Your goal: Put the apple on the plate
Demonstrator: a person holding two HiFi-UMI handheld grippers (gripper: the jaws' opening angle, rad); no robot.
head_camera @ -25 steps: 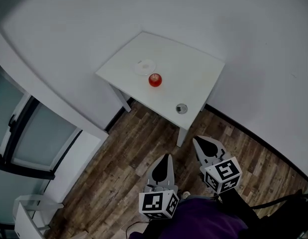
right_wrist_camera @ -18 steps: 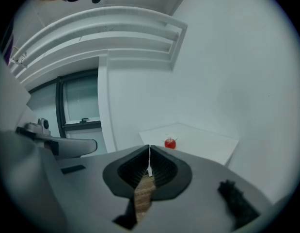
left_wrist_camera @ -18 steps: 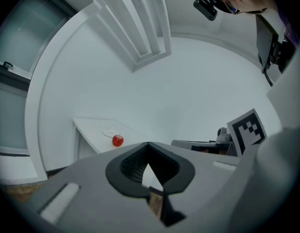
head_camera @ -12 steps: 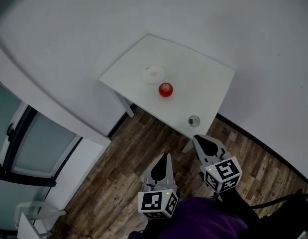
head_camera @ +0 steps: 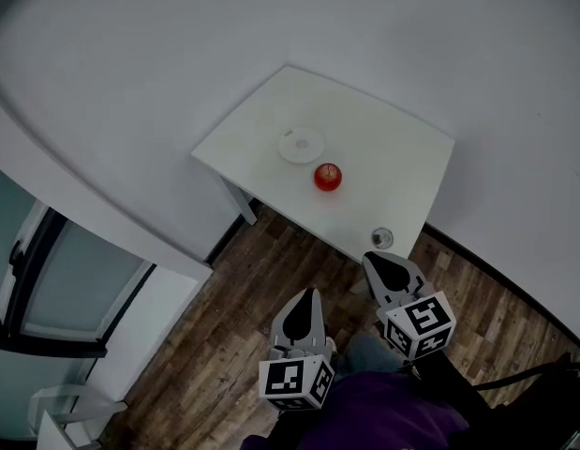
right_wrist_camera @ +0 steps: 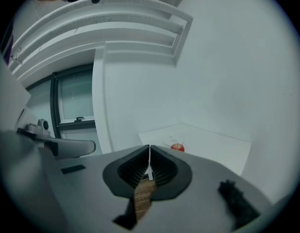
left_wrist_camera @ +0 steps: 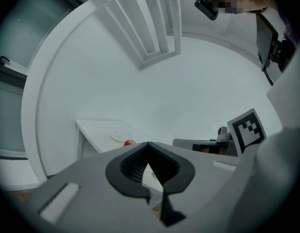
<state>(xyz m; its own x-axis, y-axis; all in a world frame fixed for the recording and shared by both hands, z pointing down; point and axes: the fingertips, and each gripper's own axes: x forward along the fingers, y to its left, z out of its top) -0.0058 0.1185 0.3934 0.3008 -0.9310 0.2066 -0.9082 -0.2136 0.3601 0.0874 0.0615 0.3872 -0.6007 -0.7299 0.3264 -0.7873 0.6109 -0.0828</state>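
Apple (head_camera: 328, 177), red and upright with its stem showing, sits on a white square surface (head_camera: 393, 148) near the middle, slightly toward the near edge. It lies just beside a small white plate (head_camera: 302, 145), apart from it and not on it, so the task has not started. The plate is bare and lies a little further from the near edge than the apple.

A small round metallic object (head_camera: 382, 238), too small to identify, stands close to the near right corner of the surface.

Both tools are held low against the person's body, over the wooden floor (head_camera: 224, 326) and well short of the surface. This looks like a carrying pose while walking up, not a reach. The left hand-held gripper (head_camera: 307, 296) has its jaws together at the tips with nothing between them. The right hand-held gripper (head_camera: 379, 263) is likewise closed to a thin slit and empty. Either would have to spread its jaws before taking the fruit.

Count: one apple, one plate, one metallic object, one surface, two hand-held grippers.
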